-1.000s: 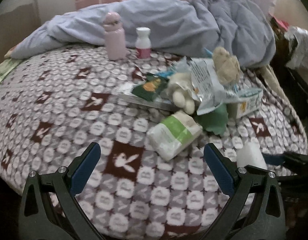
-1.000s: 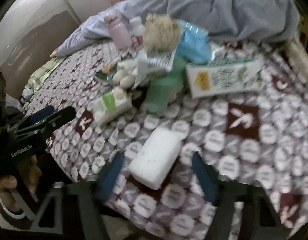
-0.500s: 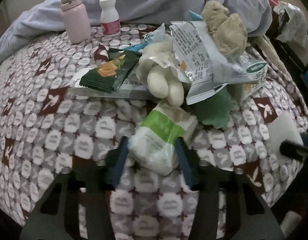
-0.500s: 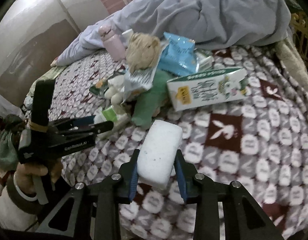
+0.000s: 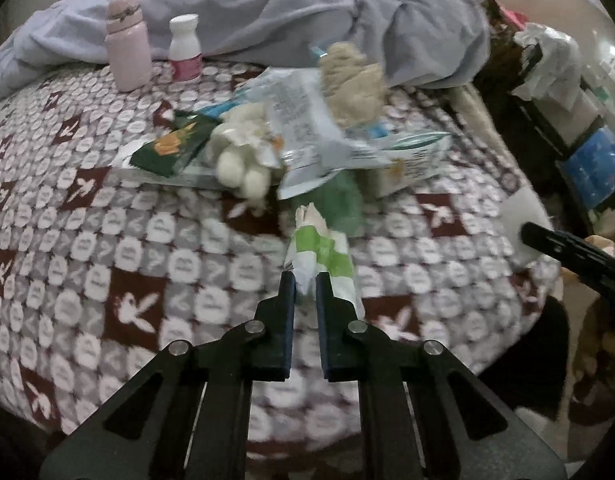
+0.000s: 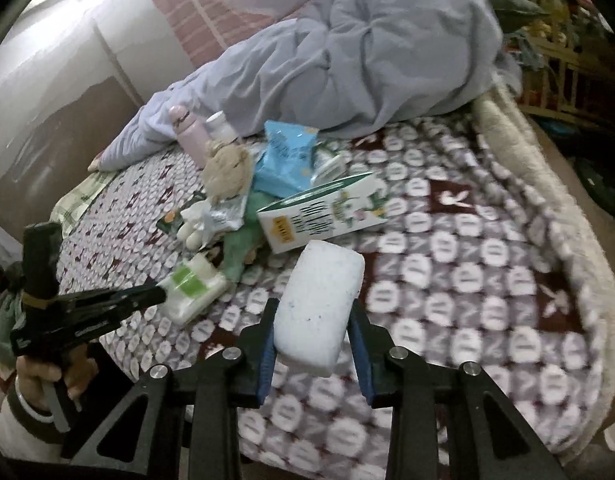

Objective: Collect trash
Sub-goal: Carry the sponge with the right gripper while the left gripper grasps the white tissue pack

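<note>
A white and green tissue packet (image 5: 319,256) is squeezed thin between the blue pads of my left gripper (image 5: 305,280), whose jaws are closing tight on it just above the patterned blanket (image 5: 107,240). The right wrist view shows the same packet (image 6: 195,288) at the left gripper's tip (image 6: 159,294). My right gripper (image 6: 313,312) is shut on a white foam block (image 6: 319,304), held clear of the bed. Behind lies a litter pile: a silver wrapper (image 5: 303,128), a dark green snack wrapper (image 5: 171,148), a green and white carton (image 6: 323,216) and a blue wrapper (image 6: 285,156).
A pink bottle (image 5: 127,40) and a white pill bottle (image 5: 184,48) stand at the back by the bunched lilac quilt (image 5: 267,4). White plush (image 5: 239,160), beige plush (image 5: 351,84) and green cloth (image 5: 343,200) mix into the pile. Cluttered shelves (image 5: 555,80) stand right of the bed.
My left gripper reached the tissue packet, closed on it and drew it away from the pile. My right gripper closed on the white foam block and raised it off the blanket.
</note>
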`<state>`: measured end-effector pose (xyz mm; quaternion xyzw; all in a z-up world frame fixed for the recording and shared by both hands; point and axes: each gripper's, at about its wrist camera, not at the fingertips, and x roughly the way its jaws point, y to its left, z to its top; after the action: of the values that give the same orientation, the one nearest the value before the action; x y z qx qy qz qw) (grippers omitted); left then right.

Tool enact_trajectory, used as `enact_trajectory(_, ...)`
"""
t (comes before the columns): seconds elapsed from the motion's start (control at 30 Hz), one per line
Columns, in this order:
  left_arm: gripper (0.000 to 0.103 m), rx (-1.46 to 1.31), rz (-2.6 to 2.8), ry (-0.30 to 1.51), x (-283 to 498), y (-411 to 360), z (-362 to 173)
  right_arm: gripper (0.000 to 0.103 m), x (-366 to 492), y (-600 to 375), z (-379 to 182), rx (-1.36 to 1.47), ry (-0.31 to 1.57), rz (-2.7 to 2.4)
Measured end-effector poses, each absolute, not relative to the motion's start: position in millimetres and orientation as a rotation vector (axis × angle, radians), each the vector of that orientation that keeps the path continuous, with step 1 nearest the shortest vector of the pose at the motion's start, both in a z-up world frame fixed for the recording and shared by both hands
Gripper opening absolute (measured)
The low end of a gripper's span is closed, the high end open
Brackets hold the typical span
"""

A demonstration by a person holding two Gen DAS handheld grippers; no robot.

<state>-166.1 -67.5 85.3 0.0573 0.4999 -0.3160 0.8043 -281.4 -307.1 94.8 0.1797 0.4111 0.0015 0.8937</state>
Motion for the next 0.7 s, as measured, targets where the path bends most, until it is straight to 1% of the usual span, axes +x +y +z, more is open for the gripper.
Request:
enact_trajectory(0.17, 0.007, 0.101, -0.753, 1.021, -185, -85, 115, 0.032, -297, -331, 100, 0.401, 0.818, -0.041)
enact_trajectory(0.27, 0.007, 0.107, -0.816, 0.991, -195, -110, 132, 0.032, -310, -346, 106, 0.392, 0.8, -0.082)
enact_trajectory(0.47, 0.007, 0.142, -0.97, 0.965, -215, -189, 148, 0.032, -348, -401, 115, 0.408, 0.765, -0.23)
enact_trajectory(0.7, 0.007, 0.176, -1.131, 0.969, -241, -301, 150, 0.032, -400, -488, 107, 0.454, 0.762, -0.447)
